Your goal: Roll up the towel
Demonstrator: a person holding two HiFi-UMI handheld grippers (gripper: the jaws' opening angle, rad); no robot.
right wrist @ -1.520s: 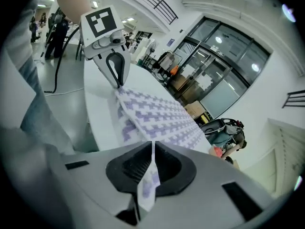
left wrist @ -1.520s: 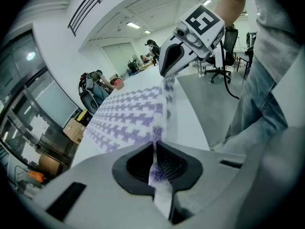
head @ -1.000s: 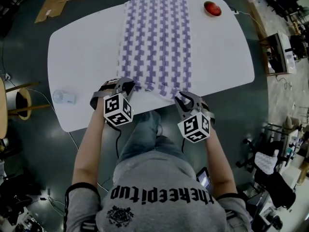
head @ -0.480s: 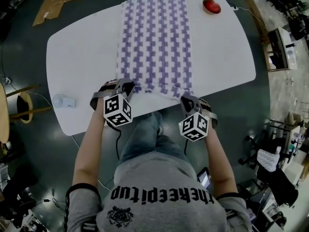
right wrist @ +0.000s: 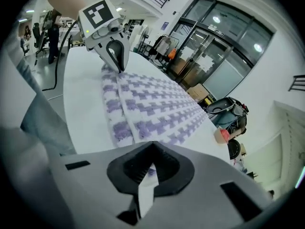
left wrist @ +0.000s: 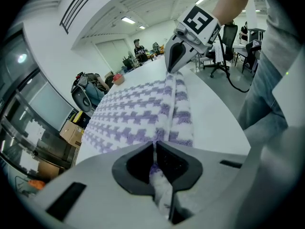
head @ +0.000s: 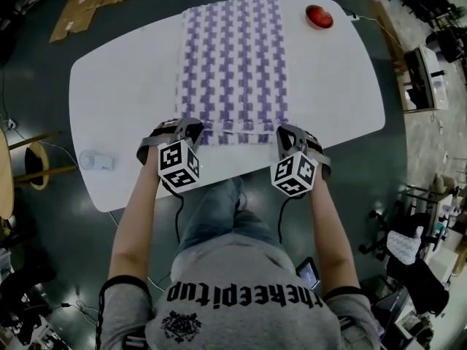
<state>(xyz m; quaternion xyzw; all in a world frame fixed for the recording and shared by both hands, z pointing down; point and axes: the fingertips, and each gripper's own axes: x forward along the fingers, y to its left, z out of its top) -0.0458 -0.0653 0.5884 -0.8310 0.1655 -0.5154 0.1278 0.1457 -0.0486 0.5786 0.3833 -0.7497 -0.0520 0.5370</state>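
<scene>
My left hand-held gripper [left wrist: 159, 162] is clenched on the near left corner of the towel [head: 233, 57], with a pinch of purple-and-white cloth showing between its jaws. My right hand-held gripper [right wrist: 148, 171] is clamped tight on the near right corner, a thin strip of pale hem caught between its jaws. Both point steeply down at the near edge of the surface [head: 117, 86], well apart from each other, with the towel's short end stretched between them.

I judge the towel to be light, soft and limp. It looks like thick looped cloth that will sag and bunch in the middle wherever I am not holding it. It is neither fragile nor slippery, and its nap should cling both to my pads and to the layer beneath. The two corners seem the right places to hold, provided I keep them level so the roll runs straight.

Between my holds, the near end looks turned over into a narrow band lying on the rest. Beyond that the towel lies flat, running away from me down the middle of the surface to its far edge. A red round thing [head: 319, 16] sits apart, near the far right corner.
</scene>
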